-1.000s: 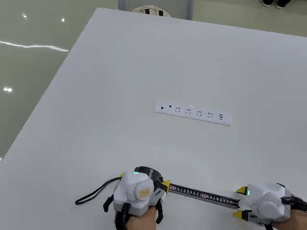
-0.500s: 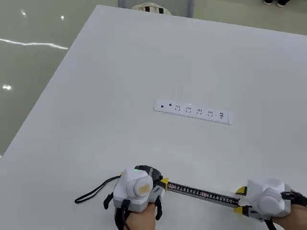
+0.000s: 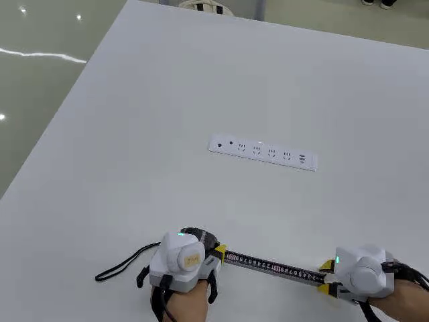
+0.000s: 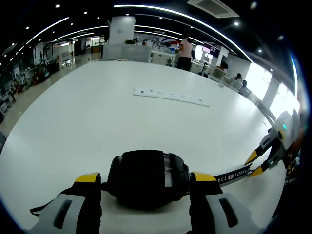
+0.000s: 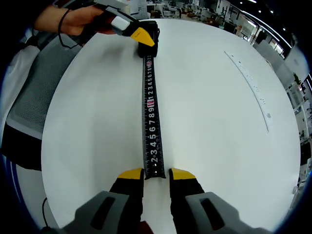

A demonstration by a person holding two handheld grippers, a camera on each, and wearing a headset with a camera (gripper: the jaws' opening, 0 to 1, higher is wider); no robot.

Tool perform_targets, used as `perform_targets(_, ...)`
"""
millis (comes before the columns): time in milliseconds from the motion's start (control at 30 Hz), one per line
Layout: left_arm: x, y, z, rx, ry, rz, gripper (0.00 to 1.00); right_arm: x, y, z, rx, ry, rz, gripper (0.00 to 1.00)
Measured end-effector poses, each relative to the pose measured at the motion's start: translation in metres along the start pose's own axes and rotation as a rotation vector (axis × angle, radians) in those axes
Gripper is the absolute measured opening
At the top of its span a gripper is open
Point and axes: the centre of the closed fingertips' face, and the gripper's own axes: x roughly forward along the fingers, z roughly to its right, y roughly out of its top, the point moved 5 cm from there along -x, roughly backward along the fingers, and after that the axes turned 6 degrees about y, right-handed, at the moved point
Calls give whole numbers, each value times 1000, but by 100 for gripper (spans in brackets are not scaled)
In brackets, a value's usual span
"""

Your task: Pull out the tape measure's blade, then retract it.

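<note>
A black tape measure case [image 3: 203,237] sits near the table's front edge. My left gripper [image 3: 193,247] is shut on its sides, and the case [image 4: 148,178] sits between the yellow-tipped jaws. The black blade [image 3: 275,267] with white numerals runs right along the table to my right gripper [image 3: 324,278]. In the right gripper view the blade [image 5: 150,122] stretches straight ahead. My right gripper [image 5: 156,174] is shut on its near end. The case [image 5: 148,36] and the left gripper [image 5: 122,22] are at the far end.
A white power strip [image 3: 261,153] lies mid-table beyond the tape, also seen as the power strip [image 4: 170,96] farther out. The case's black strap [image 3: 120,265] trails left on the white table [image 3: 201,100]. The table's left edge drops to a glossy floor.
The head camera has shifted a little. The right gripper's jaws look slightly narrower on the blade's end. The pulled-out length looks much the same.
</note>
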Motion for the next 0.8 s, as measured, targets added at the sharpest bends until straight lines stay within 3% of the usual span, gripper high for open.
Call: perform_targets(800, -1, 1, 3, 24, -25, 21, 64, -1, 1, -2, 3, 5, -7, 15)
